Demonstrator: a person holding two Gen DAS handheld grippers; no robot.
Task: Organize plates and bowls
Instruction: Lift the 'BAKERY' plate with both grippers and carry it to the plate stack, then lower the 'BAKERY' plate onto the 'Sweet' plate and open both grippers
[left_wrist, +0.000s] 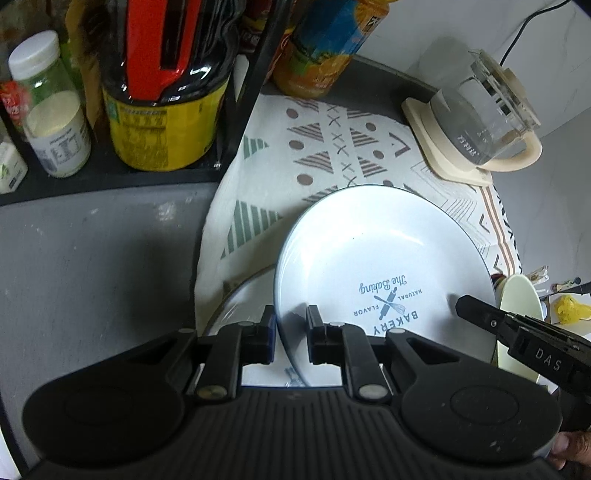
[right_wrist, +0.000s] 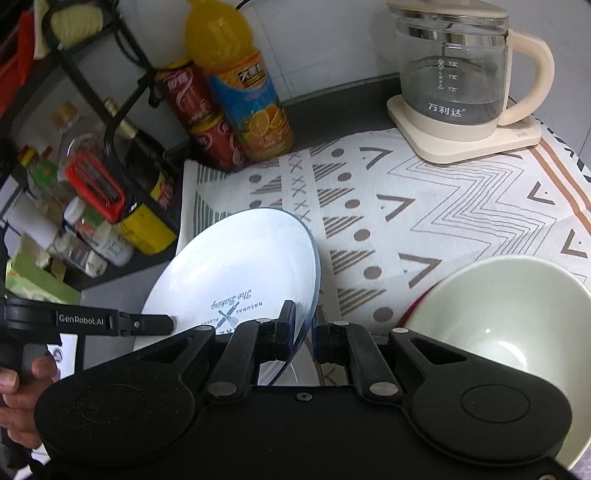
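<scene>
A white plate (left_wrist: 369, 240) (right_wrist: 236, 258) with a blue rim and a "BAKERY" print hangs tilted over the patterned cloth (left_wrist: 314, 155) (right_wrist: 424, 206). My left gripper (left_wrist: 291, 332) is shut on its near left rim. My right gripper (right_wrist: 304, 332) is shut on the opposite rim, and its finger (left_wrist: 476, 310) shows at the right in the left wrist view. The left gripper's finger (right_wrist: 155, 325) shows at the left in the right wrist view. The white rim of another dish (left_wrist: 236, 299) lies under the plate. A cream bowl (right_wrist: 498, 314) (left_wrist: 521, 306) stands to the right.
A glass kettle (right_wrist: 454, 81) (left_wrist: 480, 118) on its cream base stands at the back right of the cloth. A black rack (left_wrist: 236, 122) with jars and bottles is at the left. An orange juice bottle (right_wrist: 243, 92) and red cans (right_wrist: 199, 110) stand at the back.
</scene>
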